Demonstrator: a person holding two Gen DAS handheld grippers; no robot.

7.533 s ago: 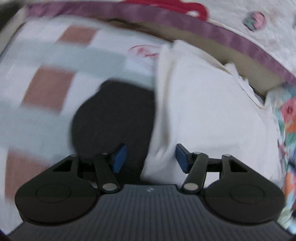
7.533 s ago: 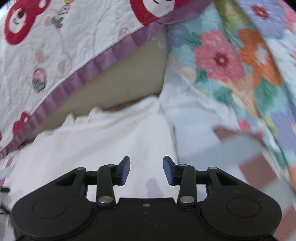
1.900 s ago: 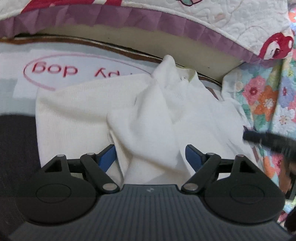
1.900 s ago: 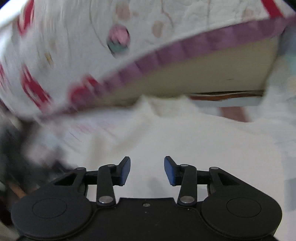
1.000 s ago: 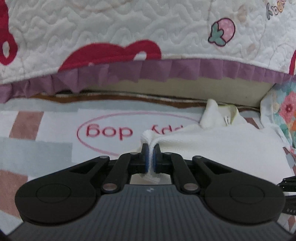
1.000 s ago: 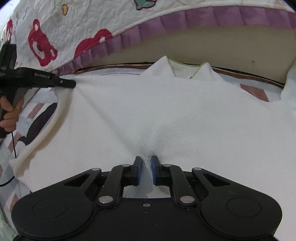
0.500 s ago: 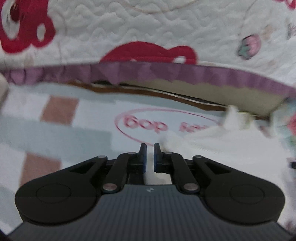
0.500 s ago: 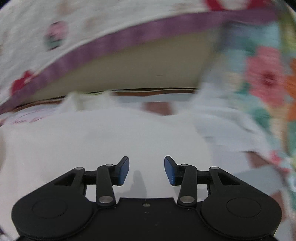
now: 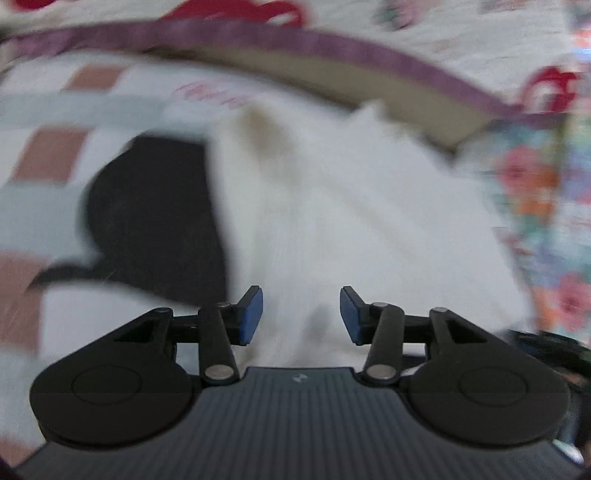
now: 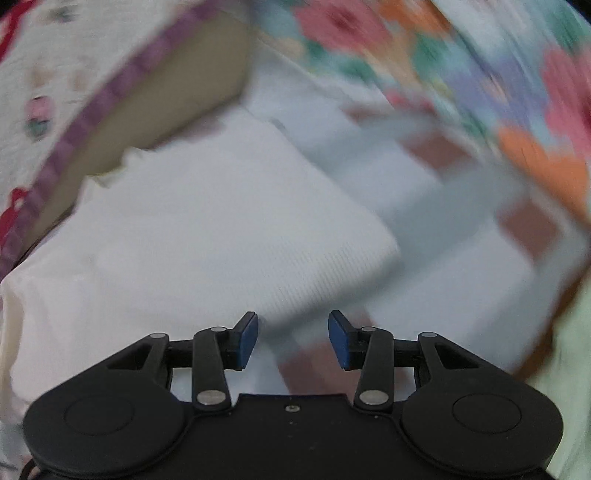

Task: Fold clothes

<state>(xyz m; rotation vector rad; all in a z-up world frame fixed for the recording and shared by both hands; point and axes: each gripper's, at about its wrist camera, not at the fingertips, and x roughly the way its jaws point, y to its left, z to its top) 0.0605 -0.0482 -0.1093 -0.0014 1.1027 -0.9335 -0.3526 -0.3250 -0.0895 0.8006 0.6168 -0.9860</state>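
Both tools held apart over the white garment

The left tool (image 9: pixel 301 315) and right tool (image 10: pixel 293 340) are seen with jaws apart, empty. The white garment (image 9: pixel 354 221) is laid on a checked mat (image 10: pixel 461 266); behind, a quilt (image 9: pixel 369 22) is seen.

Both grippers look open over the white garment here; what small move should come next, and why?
Probably lower the right gripper onto the near right corner of the white garment and close on it. Its jaws are open and empty just short of that edge. The left gripper hovers open over the cloth too, so nothing is held for the next fold.
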